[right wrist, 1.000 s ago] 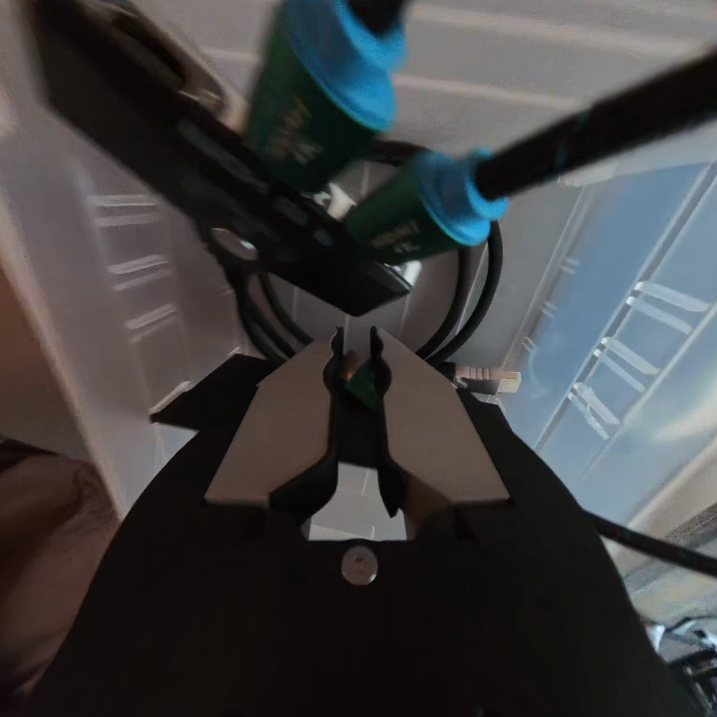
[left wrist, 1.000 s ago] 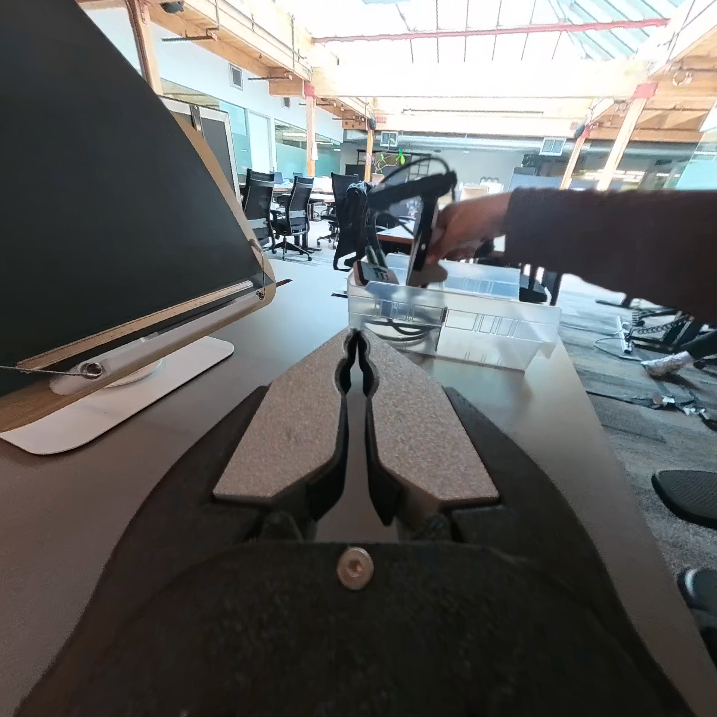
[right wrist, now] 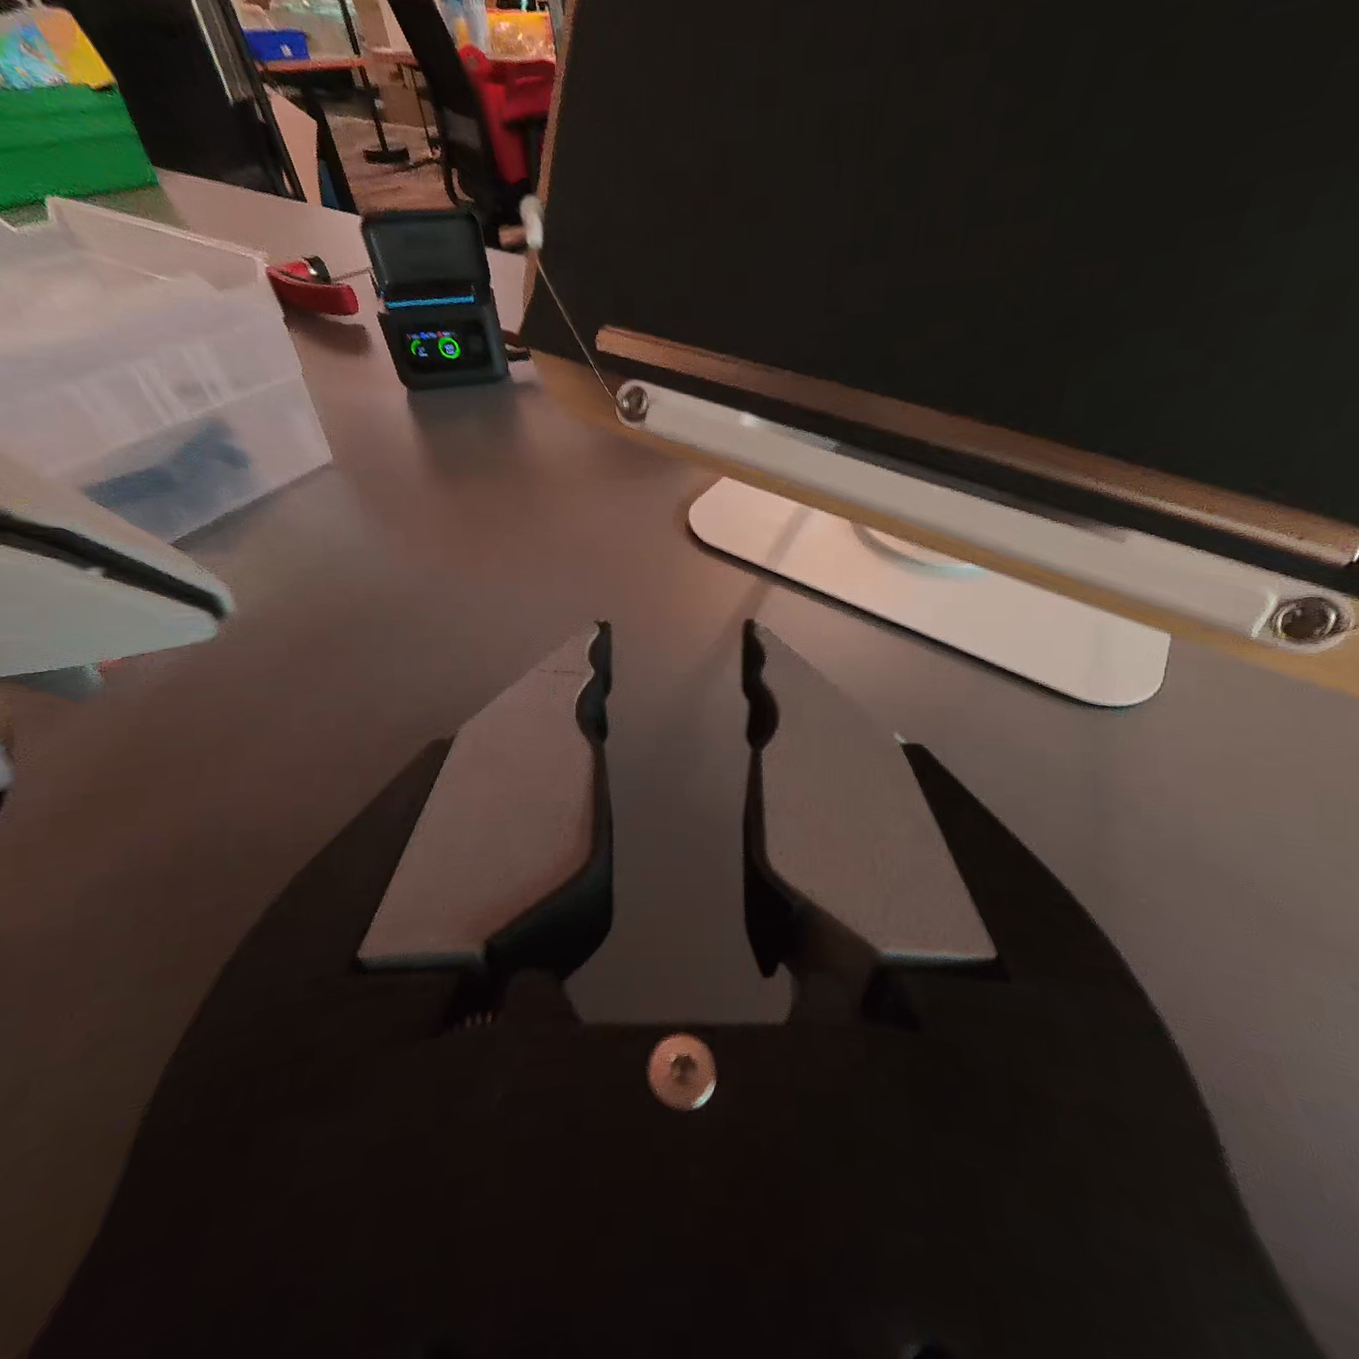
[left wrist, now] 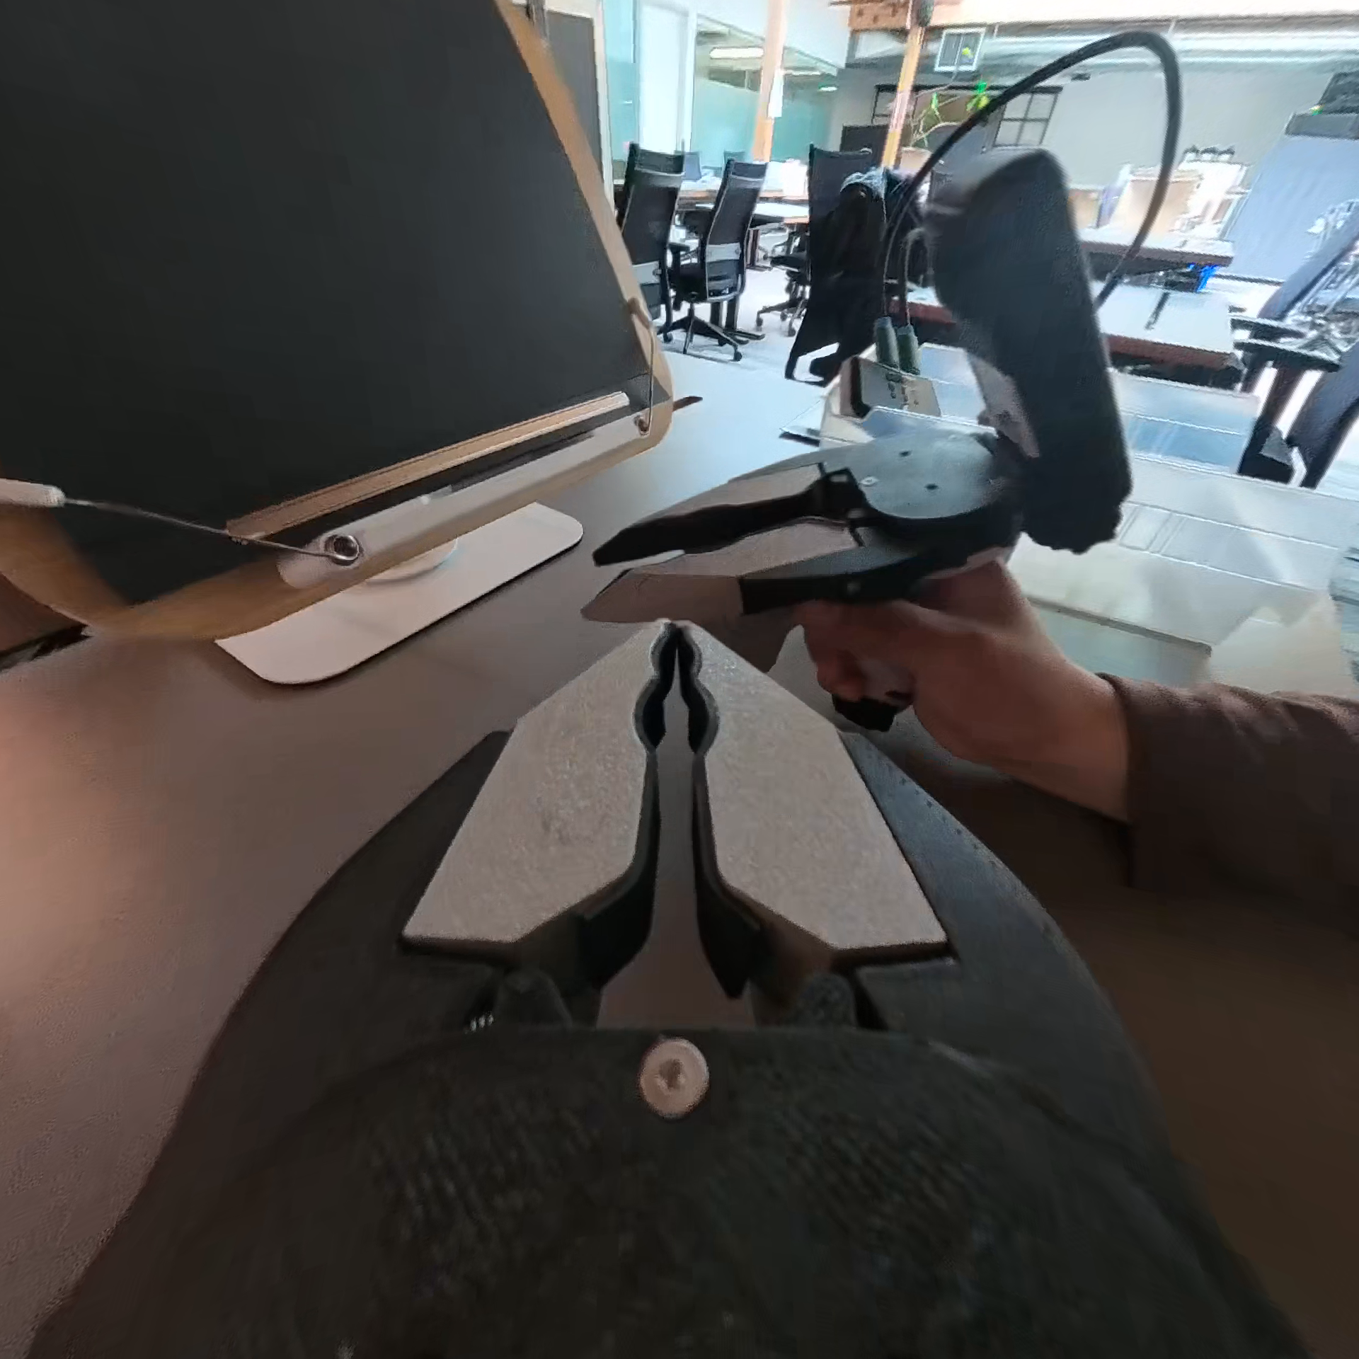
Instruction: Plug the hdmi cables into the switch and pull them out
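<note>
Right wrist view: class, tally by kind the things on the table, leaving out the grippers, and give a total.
Monitor on a white stand: 1
Small black device with a lit display: 1
Red object: 1
Clear plastic bin: 1
Total: 4

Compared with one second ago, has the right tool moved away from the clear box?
Yes. The right tool has left the clear box and now sits open above the table, much nearer the left tool, toward the monitor.
</note>
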The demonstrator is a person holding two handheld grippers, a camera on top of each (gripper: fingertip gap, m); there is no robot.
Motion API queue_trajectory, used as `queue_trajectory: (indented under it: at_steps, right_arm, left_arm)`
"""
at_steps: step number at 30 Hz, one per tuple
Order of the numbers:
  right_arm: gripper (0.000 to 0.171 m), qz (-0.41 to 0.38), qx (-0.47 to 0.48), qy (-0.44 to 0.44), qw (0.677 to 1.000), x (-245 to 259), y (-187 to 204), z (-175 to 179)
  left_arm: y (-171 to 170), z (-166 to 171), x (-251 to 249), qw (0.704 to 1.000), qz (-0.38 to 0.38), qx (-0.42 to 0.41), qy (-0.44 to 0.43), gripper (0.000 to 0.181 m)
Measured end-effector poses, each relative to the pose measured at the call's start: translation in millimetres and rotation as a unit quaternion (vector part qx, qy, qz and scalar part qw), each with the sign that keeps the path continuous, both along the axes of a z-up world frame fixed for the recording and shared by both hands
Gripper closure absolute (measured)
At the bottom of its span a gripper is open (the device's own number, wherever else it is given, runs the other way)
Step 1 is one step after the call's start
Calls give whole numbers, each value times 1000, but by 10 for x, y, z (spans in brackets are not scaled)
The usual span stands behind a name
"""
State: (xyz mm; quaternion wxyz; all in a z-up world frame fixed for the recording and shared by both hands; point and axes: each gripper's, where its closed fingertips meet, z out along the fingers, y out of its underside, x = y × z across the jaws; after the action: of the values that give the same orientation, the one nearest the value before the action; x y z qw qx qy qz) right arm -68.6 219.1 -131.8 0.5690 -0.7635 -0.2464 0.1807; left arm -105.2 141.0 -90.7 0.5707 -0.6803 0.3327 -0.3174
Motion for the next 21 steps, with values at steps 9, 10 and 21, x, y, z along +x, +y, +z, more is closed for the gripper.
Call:
queue_trajectory:
  at_steps: [9, 10, 21]
  right_arm:
    - [115, 46, -22, 31, 998, -68, -76, -41]
    - [111, 46, -19, 29, 998, -71, -79, -39]
    - [85, 27, -65, 60, 996, -4, -20, -97]
  left_arm:
    - [64, -126, 20, 1000, 5, -30, -3, 179]
    - [53, -138, 34, 999, 2, -32, -3, 179]
    - [49, -339, 151, 999, 2, -27, 29, 156]
